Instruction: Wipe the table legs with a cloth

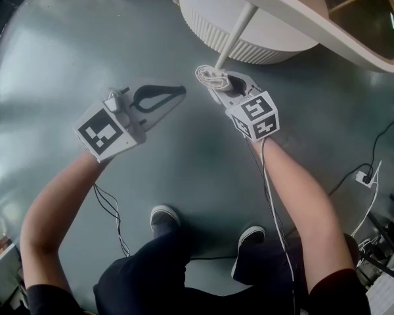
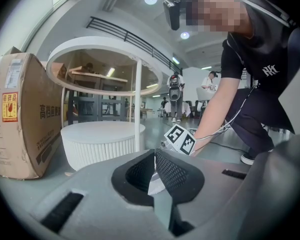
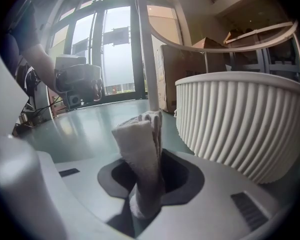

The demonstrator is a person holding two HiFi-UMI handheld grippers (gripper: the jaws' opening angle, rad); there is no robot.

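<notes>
In the head view, the right gripper [image 1: 218,84] holds a folded off-white cloth [image 1: 209,76] at the foot of the thin white table leg [image 1: 236,35], beside the ribbed white round base [image 1: 262,44]. Whether cloth and leg touch is unclear. The left gripper [image 1: 174,94] hangs well apart over the grey-green floor [image 1: 52,58].

In the left gripper view, its jaws are together with nothing between them.

In the right gripper view, the jaws are clamped on the cloth [image 3: 140,149], with the leg [image 3: 146,59] just behind. Wiping well likely means pressing the folded face against the leg, sliding along it and working round, while keeping the clamp firm.
</notes>
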